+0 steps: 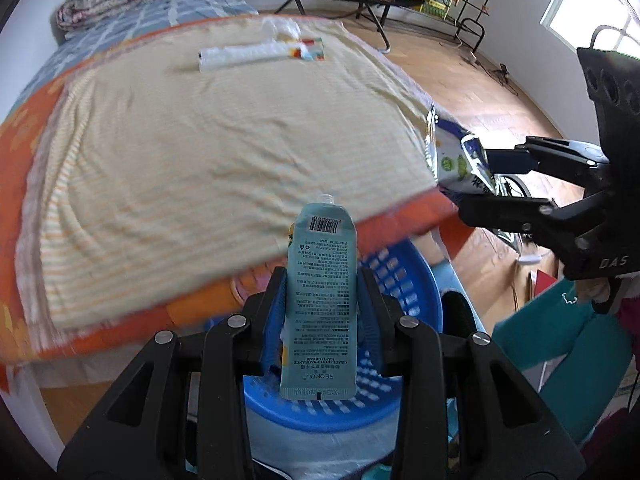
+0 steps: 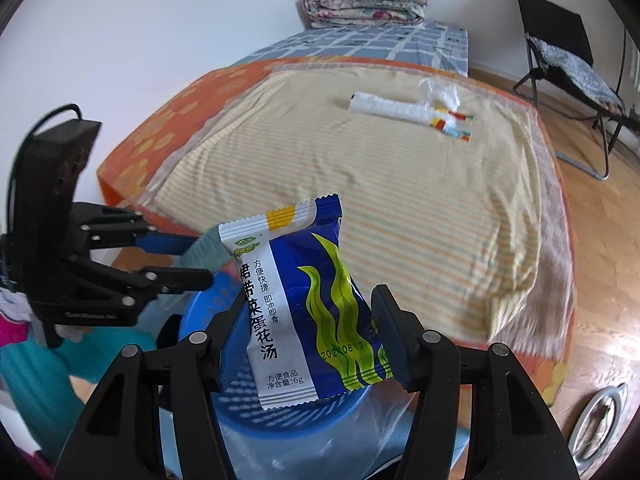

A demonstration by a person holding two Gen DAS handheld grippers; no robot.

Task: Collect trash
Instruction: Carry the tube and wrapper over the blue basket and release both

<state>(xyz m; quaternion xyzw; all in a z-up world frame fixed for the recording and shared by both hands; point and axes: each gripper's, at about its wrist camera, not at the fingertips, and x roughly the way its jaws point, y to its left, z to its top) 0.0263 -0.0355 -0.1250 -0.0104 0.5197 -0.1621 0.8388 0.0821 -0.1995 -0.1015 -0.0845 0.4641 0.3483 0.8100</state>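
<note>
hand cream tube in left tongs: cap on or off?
Off. The hand cream tube ends in a bare threaded nozzle, no cap, in the left tongs.

A bed [image 2: 400, 208] is covered by a yellow-striped sheet [image 1: 208, 148] laid over an orange blanket [image 2: 168, 128]. Toward twelve o'clock, a white plastic roll [image 1: 240, 56] and a crumpled clear wrapper [image 2: 438, 94] are seen lying on the sheet. A folded quilt [image 2: 364, 4] is stacked at the bed's far end.

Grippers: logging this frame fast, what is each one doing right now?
Left gripper: shut on the hand cream tube, above the blue basket.
Right gripper: shut on the soup packet.
</note>
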